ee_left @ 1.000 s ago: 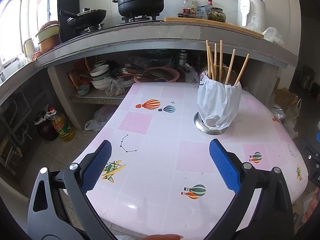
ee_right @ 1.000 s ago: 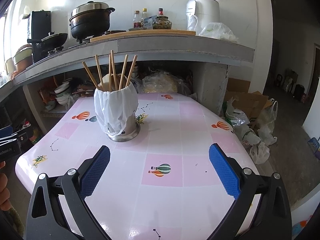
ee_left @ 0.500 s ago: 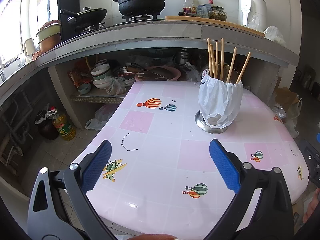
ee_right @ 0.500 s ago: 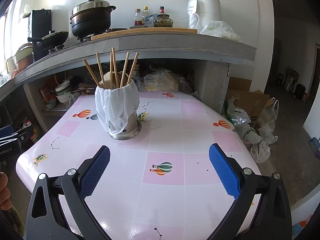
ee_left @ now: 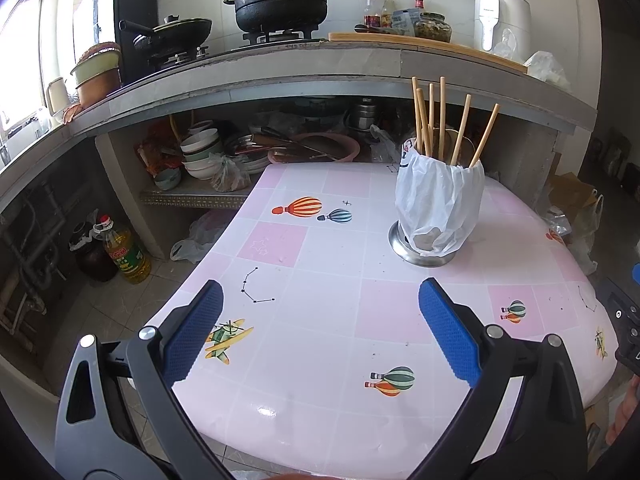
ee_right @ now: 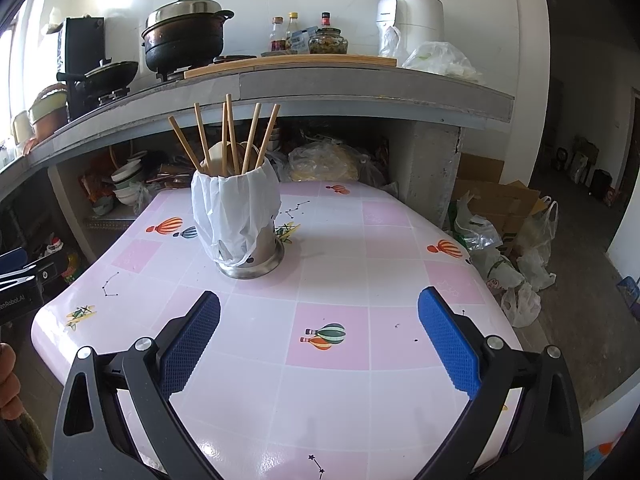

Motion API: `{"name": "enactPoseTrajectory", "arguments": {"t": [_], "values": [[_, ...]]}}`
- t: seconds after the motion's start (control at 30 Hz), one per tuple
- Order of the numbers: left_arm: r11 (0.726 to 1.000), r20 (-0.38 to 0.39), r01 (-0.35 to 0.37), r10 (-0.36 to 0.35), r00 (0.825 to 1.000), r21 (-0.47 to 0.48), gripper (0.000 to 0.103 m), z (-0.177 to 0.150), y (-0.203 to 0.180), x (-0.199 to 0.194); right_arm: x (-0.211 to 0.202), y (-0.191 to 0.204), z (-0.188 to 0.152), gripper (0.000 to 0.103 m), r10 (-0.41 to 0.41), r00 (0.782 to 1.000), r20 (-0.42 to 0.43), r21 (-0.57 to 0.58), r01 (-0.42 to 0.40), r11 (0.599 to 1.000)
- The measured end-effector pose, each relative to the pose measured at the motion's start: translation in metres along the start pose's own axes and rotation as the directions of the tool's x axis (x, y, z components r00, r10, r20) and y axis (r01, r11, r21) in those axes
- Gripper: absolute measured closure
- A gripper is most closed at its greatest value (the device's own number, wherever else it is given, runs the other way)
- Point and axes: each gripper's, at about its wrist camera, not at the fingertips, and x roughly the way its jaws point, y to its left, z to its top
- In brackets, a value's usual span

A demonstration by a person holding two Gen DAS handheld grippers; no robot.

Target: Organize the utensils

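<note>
Upright, 6 chopsticks in 1 bag-wrapped holder; left gripper and right gripper both spread, empty.

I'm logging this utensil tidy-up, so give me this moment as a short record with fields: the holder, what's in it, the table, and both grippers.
holder: metal utensil holder, upright on the table, upper part wrapped in a white plastic bag
contents: wooden chopsticks standing in it, fanned out; a pale spoon-like piece among them
table: pink tiled-pattern tabletop with balloon prints
left gripper: open, empty, above the table's near edge
right gripper: open, empty, short of the holder
</note>
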Motion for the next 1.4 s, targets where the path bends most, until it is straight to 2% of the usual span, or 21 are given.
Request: {"name": "enactPoseTrajectory", "arguments": {"t": [1.4], "values": [[1.000, 0.000, 0.003, -0.003, 1.000, 0.000, 0.008, 0.0001, -0.0005, 0.0009, -0.0007, 0.0026, 0.0058, 0.007, 0.009, 1.000, 0.002, -0.012, -0.009, 1.000]]}}
